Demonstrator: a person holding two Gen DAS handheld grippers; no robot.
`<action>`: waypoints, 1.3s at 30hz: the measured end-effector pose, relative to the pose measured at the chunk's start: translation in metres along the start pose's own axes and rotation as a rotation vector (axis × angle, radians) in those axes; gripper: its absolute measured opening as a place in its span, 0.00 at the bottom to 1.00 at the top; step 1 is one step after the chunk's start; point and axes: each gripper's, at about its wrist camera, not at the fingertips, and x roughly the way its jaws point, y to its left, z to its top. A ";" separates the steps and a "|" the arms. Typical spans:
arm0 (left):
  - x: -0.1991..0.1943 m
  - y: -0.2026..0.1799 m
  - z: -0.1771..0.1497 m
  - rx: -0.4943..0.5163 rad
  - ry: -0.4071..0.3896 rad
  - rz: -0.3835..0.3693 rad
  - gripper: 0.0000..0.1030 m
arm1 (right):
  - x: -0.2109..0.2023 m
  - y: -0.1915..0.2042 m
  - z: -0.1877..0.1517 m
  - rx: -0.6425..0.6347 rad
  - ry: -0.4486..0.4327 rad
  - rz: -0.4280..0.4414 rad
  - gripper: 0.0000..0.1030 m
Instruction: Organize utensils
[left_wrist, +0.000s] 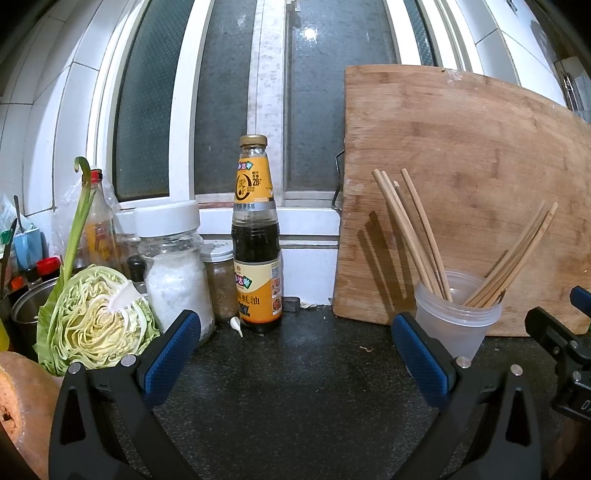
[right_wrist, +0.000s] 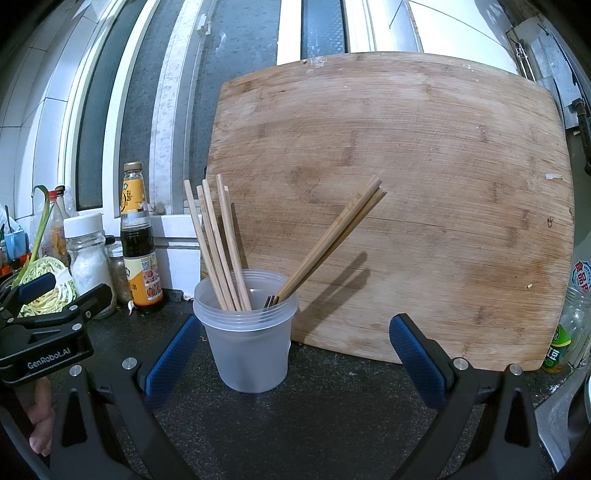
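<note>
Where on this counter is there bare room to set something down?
Free: the dark countertop between the oyster sauce bottle and the plastic cup of chopsticks, and the strip before the cutting board. Crowded: the left end, with cabbage, salt jar and bottles.

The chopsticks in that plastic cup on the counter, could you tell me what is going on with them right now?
A person holds a gripper in each hand over a dark kitchen counter, and neither holds anything. The chopsticks stand in a clear plastic cup, fanned into two bunches, in front of a wooden cutting board leaning against the window. The right gripper is open and faces the cup. The left gripper is open too, pointed at a sauce bottle.
</note>
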 end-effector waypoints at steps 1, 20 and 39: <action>0.000 0.000 0.000 -0.001 0.001 0.000 1.00 | 0.000 0.000 0.000 0.000 0.000 0.000 1.00; 0.000 0.000 0.000 0.002 0.006 0.001 1.00 | 0.002 0.000 0.001 0.000 0.002 0.000 1.00; -0.001 -0.003 -0.001 0.007 0.001 0.000 1.00 | -0.001 -0.001 0.001 0.008 0.000 -0.015 1.00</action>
